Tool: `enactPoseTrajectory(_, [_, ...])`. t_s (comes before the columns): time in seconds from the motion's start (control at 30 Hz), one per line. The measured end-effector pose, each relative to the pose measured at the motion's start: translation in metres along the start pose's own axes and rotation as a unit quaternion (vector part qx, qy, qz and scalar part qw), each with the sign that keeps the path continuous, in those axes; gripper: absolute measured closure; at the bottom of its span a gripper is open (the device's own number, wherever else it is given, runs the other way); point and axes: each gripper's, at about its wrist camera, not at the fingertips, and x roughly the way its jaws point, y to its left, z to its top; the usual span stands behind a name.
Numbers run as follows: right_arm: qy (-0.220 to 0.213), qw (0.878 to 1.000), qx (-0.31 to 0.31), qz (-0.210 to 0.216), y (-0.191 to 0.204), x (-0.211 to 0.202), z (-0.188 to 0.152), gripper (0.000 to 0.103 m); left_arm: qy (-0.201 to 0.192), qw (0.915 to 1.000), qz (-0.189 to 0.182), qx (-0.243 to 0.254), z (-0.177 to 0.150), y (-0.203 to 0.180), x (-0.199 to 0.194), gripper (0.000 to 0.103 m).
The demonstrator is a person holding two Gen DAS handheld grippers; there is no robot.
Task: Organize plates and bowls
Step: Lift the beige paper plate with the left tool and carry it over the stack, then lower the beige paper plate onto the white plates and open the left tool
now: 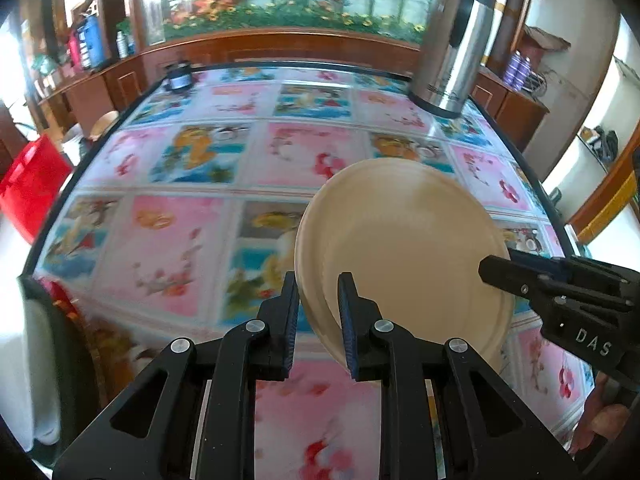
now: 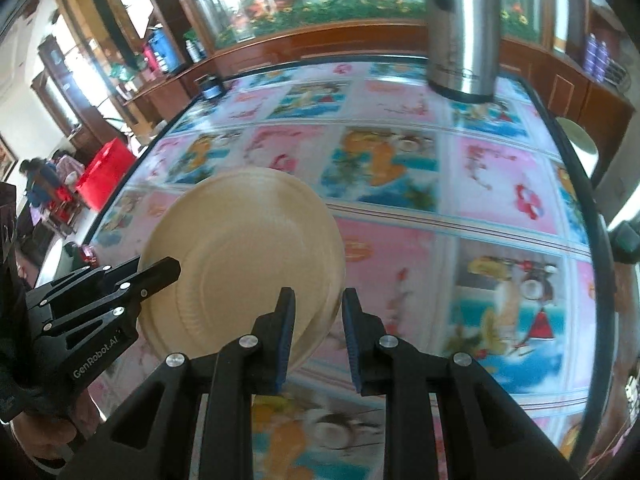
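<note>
Wooden cabinets and a flower mural ring the room, but start at your left claw [image 1: 318, 320]: its blue pads [image 1: 347, 324] straddle the near rim of the beige plate [image 1: 404, 248], with a little daylight showing, so they look apart rather than clamped. Your right claw [image 2: 319, 332] brackets the opposite rim the same way, also seemingly unclamped. Held between both, the plate tilts above the patterned table [image 1: 180, 240], probably so you can steady it from two sides before setting it down. Beyond the plate, ahead and right of your left claw, stands the steel thermos [image 1: 456, 44].
</note>
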Motion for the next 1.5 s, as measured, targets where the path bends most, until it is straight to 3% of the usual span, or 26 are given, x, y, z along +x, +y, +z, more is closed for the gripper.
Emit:
enactPoseTrajectory(0.43, [-0.018,0.996,-0.086,0.033,0.101,-0.007,0.011,0.077,-0.026,0.9973,0.021,-0.065,-0.021,0.095,-0.062,0.084])
enactPoseTrajectory(0.9, [-0.02,0.977,-0.193,0.089,0.241,0.008,0.026,0.077,-0.072,0.9843,0.1,-0.127,-0.05,0.216,-0.14,0.084])
enactPoseTrajectory(1.17, [0.027,0.968,-0.228,0.102,0.287,0.053,0.012,0.077,-0.044,0.9785,0.12,-0.162,-0.082,0.259,-0.124,0.084])
enactPoseTrajectory(1.5, [0.038,0.965,-0.243,0.088,0.296,0.055,0.002,0.077,-0.039,0.978,0.117,-0.168,-0.094,0.259,-0.114,0.084])
